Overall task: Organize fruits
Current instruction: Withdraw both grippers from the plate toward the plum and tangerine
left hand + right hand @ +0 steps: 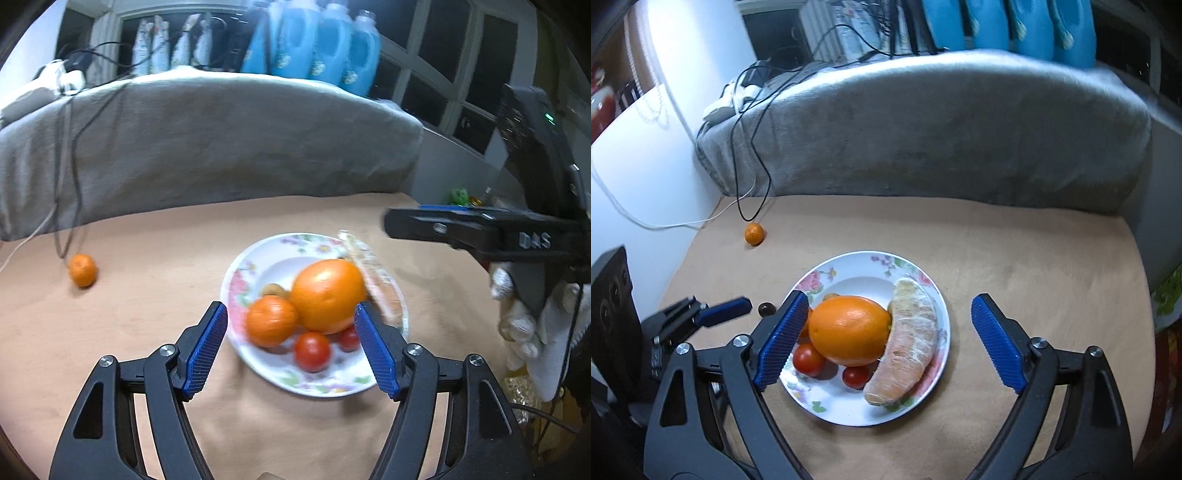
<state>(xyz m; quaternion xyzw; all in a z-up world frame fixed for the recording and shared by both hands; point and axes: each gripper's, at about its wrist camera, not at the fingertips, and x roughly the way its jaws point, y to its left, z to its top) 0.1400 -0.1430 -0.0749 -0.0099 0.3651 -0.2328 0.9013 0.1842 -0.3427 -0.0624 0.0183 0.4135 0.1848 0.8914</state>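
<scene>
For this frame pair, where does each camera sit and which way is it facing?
Left wrist: rides on the left gripper, angled down at the floral plate; shows its open jaws, plus the right gripper and a gloved hand.
Right wrist: rides on the right gripper, angled down at the plate; shows its open jaws and the left gripper.
Shared: plate, large orange, stray mandarin, grey sofa.

A small brownish fruit [275, 290] hides mostly behind the oranges, kind unclear.

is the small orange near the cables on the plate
No, the small orange lies on the tan table beside the cables, apart from the floral plate.
</scene>
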